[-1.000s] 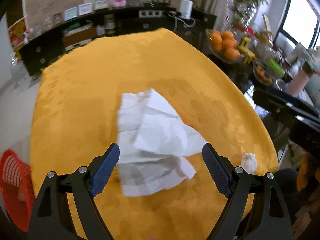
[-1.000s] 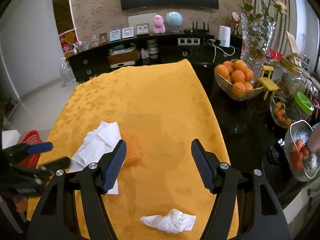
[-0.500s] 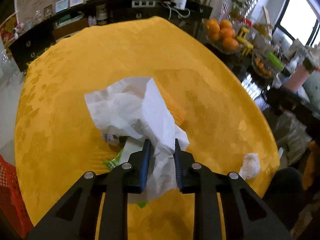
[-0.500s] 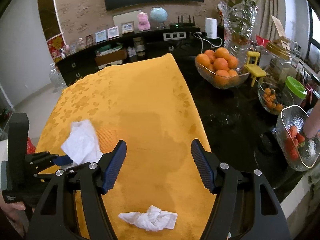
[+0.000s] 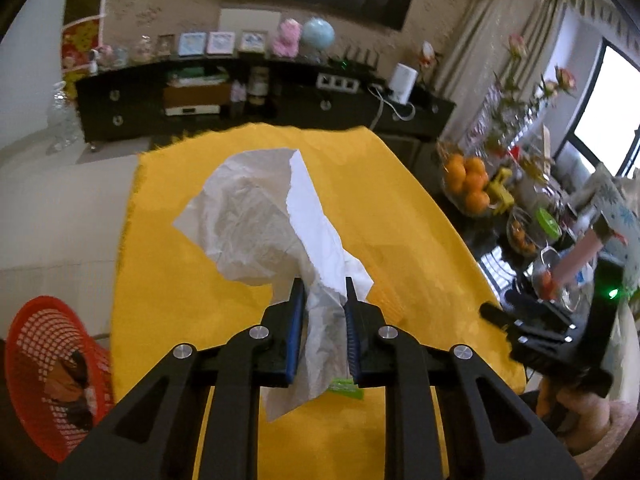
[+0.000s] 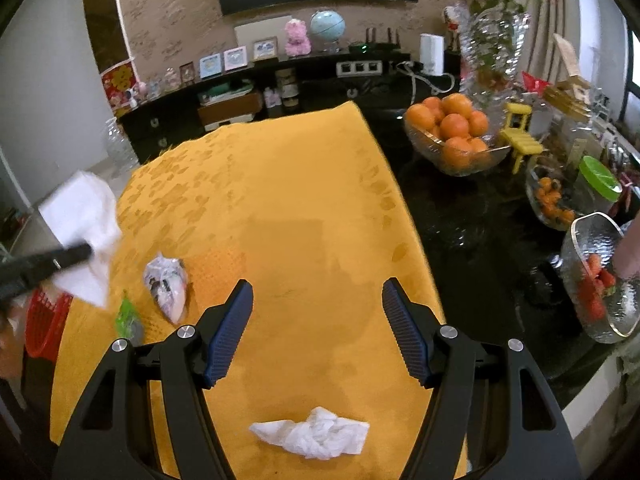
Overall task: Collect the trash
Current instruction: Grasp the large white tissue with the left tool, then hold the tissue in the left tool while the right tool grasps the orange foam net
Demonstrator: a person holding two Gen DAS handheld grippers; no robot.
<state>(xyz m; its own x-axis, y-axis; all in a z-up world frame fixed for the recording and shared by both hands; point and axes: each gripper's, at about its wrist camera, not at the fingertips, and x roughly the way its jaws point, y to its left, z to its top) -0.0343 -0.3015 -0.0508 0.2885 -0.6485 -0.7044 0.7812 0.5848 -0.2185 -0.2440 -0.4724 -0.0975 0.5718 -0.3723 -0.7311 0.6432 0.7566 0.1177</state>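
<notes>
My left gripper [image 5: 322, 312] is shut on a large white crumpled tissue [image 5: 264, 216] and holds it lifted above the yellow tablecloth [image 5: 384, 216]. The tissue also shows in the right wrist view [image 6: 80, 232], raised at the left edge of the table. My right gripper [image 6: 316, 328] is open and empty above the tablecloth [image 6: 304, 200]. A small crumpled white tissue [image 6: 312, 434] lies just below it near the front edge. A silvery wrapper [image 6: 168, 284] and a green wrapper [image 6: 127, 318] lie on the cloth to its left.
A red mesh basket [image 5: 48, 372] stands on the floor left of the table, also seen in the right wrist view [image 6: 42, 328]. On the dark counter at the right are a bowl of oranges [image 6: 454, 136], glass bowls [image 6: 600, 280] and a vase [image 6: 492, 52].
My left gripper closed on the big tissue and lifted it up and left off the cloth, uncovering the two wrappers. My right gripper stayed open, shifting slightly.
</notes>
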